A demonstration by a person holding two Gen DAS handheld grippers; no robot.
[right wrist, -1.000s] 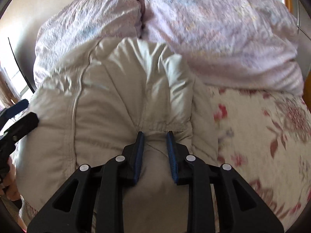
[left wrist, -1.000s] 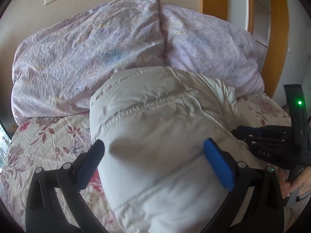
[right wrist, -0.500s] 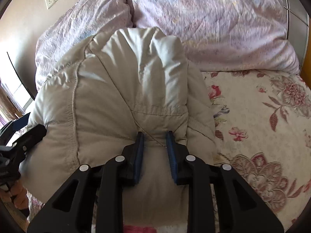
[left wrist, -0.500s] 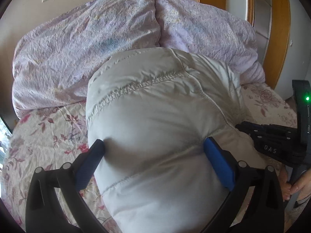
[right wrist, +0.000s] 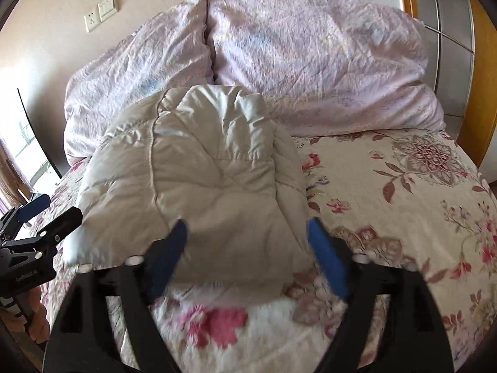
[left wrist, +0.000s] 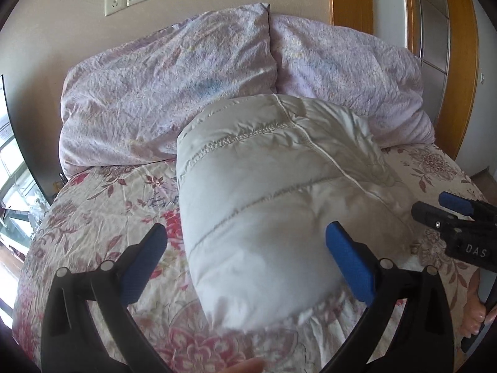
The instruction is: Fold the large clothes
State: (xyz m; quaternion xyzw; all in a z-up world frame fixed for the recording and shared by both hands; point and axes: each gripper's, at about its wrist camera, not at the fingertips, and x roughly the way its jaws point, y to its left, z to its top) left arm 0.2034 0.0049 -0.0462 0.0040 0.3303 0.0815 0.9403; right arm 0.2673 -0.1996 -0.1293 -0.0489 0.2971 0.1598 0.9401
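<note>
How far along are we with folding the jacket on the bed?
Done, by the look of it: the jacket lies as a compact folded bundle on the bedspread, its far end against the pillows. In hand: nothing. The right gripper is opening around the bundle's near edge without pinching it, and the left gripper stands open, its pads clear of the cloth. Left: perhaps only tidying; no other clothes show.

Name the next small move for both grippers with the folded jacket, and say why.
Probably draw both back clear. The white puffer jacket lies folded in a compact bundle on the floral bedspread; the right gripper is opening with nothing pinched, and the left gripper stands wide, gripping nothing.
</note>
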